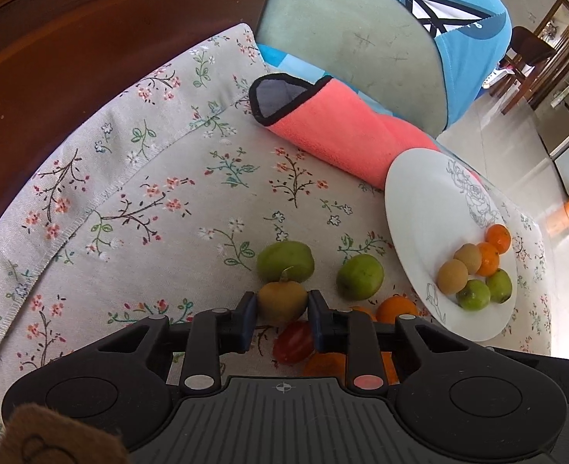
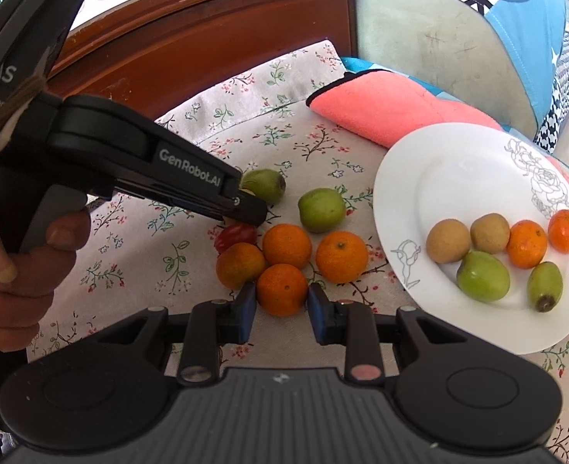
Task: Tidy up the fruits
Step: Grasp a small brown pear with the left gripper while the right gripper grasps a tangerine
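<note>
My left gripper [image 1: 281,303] is shut on a small brown longan [image 1: 282,301], with a green fruit [image 1: 285,261] just beyond it and another green fruit [image 1: 360,276] to its right. My right gripper [image 2: 281,303] is shut on an orange mandarin [image 2: 281,289] at the near side of a cluster of mandarins [image 2: 286,245]. A white plate [image 2: 458,178] at the right holds two longans [image 2: 448,240], two mandarins [image 2: 526,243] and two green fruits [image 2: 482,275]. The left gripper's fingertips [image 2: 251,210] show from the side, above a red tomato [image 2: 236,235].
A floral cloth [image 1: 149,201] covers the table. A rolled pink towel [image 1: 334,131] lies behind the plate. A blue and grey cushion [image 1: 361,31] stands at the back. A dark wooden edge [image 2: 207,38] borders the cloth.
</note>
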